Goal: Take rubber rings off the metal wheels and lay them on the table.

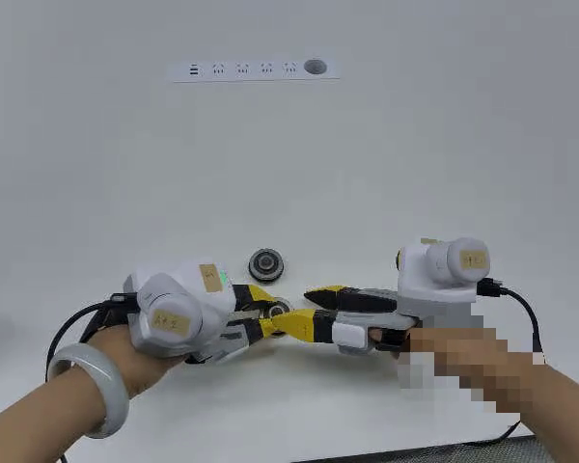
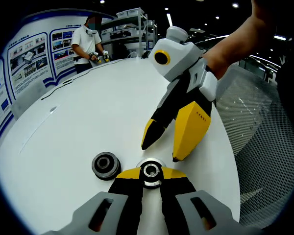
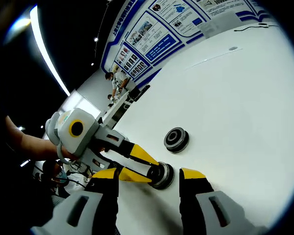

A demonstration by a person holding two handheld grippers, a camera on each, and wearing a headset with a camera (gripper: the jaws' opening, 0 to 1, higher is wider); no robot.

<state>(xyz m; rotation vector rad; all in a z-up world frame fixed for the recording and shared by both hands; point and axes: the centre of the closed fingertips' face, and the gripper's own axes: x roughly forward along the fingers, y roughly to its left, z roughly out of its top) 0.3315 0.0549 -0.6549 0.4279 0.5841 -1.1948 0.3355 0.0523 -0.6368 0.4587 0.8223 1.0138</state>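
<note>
You are clamping the jaws of your left gripper point(image 1: 275, 311) on a small round metal wheel with a dark hub point(image 2: 151, 170), holding it just above the white table point(image 1: 386, 174). You are pointing your right gripper point(image 2: 160, 152) at that wheel with its jaws standing apart, one tip on each side and neither touching it. Whether the held wheel is wearing its rubber ring, I cannot tell: it is looking bright from the left gripper view and dark from the right gripper view. A second metal wheel with a black rubber ring around its rim point(image 1: 266, 263) is lying flat on the table just beyond your grippers, its ring in place. Judging from this, you are working near the start: one ring is awaiting stripping, and the other may be too.
</note>
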